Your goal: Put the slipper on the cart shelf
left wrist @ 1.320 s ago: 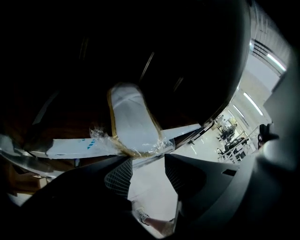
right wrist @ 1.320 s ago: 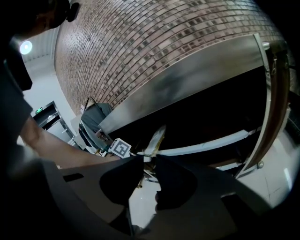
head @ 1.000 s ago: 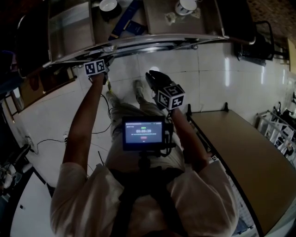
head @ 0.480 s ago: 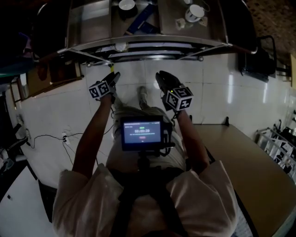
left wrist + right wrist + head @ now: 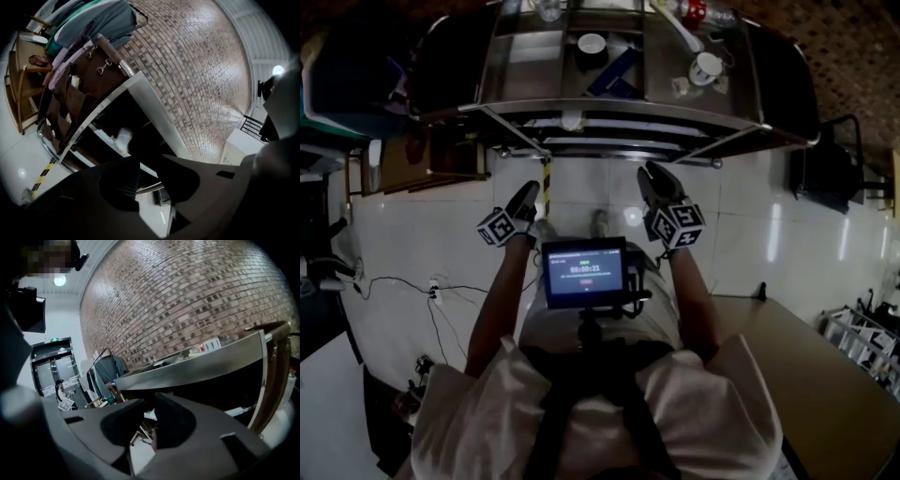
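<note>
The steel cart (image 5: 609, 105) stands in front of me with its shelves open to this side. On a lower shelf lies a pale shape that looks like the slipper (image 5: 571, 120), also seen in the left gripper view as the slipper (image 5: 123, 138), well clear of the jaws. My left gripper (image 5: 528, 194) hangs below the cart's edge over the floor. Its jaws (image 5: 150, 161) are closing with nothing between them. My right gripper (image 5: 654, 178) is level with it on the right, and a narrow empty gap shows between its fingers (image 5: 150, 401).
On the cart's top are a white cup (image 5: 706, 67), a bowl (image 5: 592, 43) and a blue box (image 5: 614, 75). Hanging clothes (image 5: 93, 23) are on a rack to the cart's left. A brown table (image 5: 825, 375) is at my right, and cables (image 5: 403, 281) trail on the floor at left.
My left gripper has come back out from under the cart's top and down toward me, empty. The right gripper stayed near its side. The view has pulled back from the cart.
</note>
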`<state>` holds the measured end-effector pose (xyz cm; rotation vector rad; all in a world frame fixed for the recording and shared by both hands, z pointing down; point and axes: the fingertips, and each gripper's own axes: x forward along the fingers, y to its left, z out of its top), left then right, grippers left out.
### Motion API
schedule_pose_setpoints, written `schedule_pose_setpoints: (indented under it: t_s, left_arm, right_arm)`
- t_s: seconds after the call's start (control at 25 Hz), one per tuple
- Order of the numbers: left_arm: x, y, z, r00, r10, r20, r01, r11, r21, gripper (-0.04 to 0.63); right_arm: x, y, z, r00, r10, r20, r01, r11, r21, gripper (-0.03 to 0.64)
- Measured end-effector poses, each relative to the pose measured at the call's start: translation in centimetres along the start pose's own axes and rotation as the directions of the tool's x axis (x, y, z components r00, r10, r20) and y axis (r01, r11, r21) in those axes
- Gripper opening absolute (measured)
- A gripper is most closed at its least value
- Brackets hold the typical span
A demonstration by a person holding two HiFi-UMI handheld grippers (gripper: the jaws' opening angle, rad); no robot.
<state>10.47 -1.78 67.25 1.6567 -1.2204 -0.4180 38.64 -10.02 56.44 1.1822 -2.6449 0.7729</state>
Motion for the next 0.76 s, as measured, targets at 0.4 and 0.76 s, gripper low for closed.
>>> schedule_pose_setpoints:
  t_s: [0.4,0.76]
  left_arm:
    - [-0.6,-8.7,4.9,0.977,-0.206,0.055,0.207,0.978,-0.004,0.037]
    - [-1.7,-20.1,9.9,0.801,-0.589,0.112,0.597,0.800,-0.057,0.002]
  right_arm:
    - [-0.9,0.8,2.6,0.997,0.018,0.079,-0.016,1.000,-0.024,0.089]
    - [-2.5,0.1,2.0,0.995,-0.039,0.090,0.041,0.999,-0.016,0.089]
